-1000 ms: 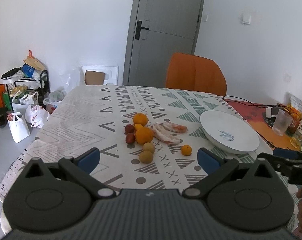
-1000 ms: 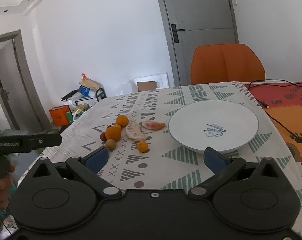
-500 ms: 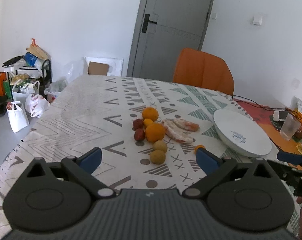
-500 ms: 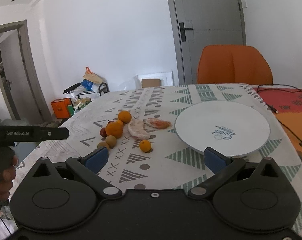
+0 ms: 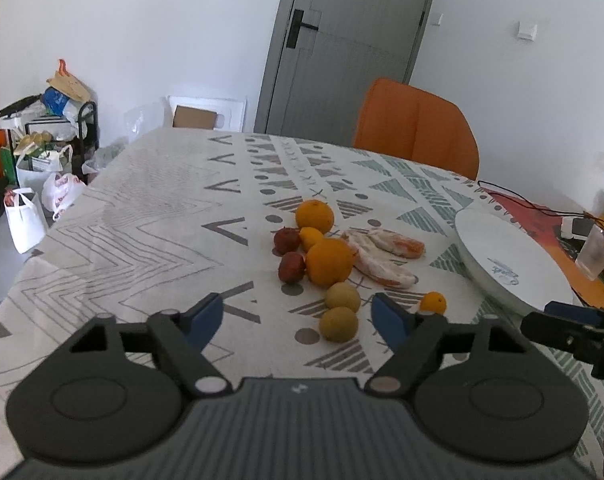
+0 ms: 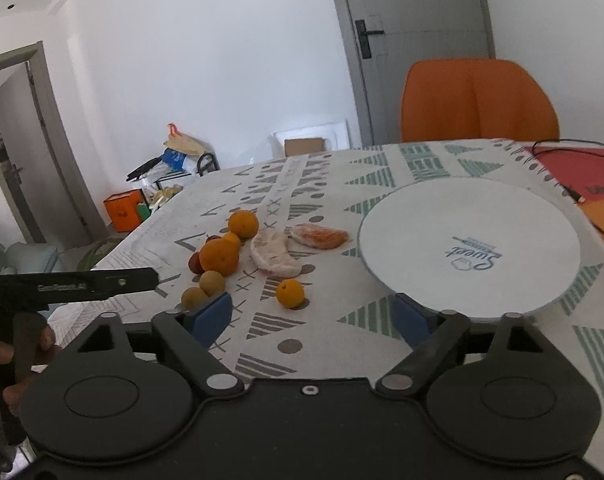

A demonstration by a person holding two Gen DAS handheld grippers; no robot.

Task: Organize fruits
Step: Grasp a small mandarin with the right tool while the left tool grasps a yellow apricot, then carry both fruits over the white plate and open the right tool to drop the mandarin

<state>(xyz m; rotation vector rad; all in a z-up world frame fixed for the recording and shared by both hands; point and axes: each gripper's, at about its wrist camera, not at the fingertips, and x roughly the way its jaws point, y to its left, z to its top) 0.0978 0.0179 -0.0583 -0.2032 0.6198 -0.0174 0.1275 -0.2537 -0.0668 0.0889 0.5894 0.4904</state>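
A cluster of fruit lies mid-table: a big orange [image 5: 329, 261] [image 6: 219, 257], a second orange [image 5: 314, 216] [image 6: 243, 223], two dark red fruits [image 5: 291, 267], two tan round fruits [image 5: 338, 323] [image 6: 212, 283], two peeled pomelo pieces [image 5: 381, 268] [image 6: 273, 255] and a small orange [image 5: 433, 303] [image 6: 290, 293]. A white plate [image 5: 505, 260] [image 6: 469, 240] sits to the right, with no fruit on it. My left gripper [image 5: 298, 318] is open, just short of the tan fruits. My right gripper [image 6: 313, 316] is open, near the small orange and the plate's front rim.
The table has a patterned cloth [image 5: 162, 224]. An orange chair [image 5: 417, 132] stands at the far side. A glass [image 5: 595, 254] and cables lie on an orange mat at the right. Bags and clutter [image 5: 42, 152] sit on the floor at the left.
Both grippers have moved forward toward the fruit and plate, which look larger and closer. Both stay open and empty. No fruit has moved.
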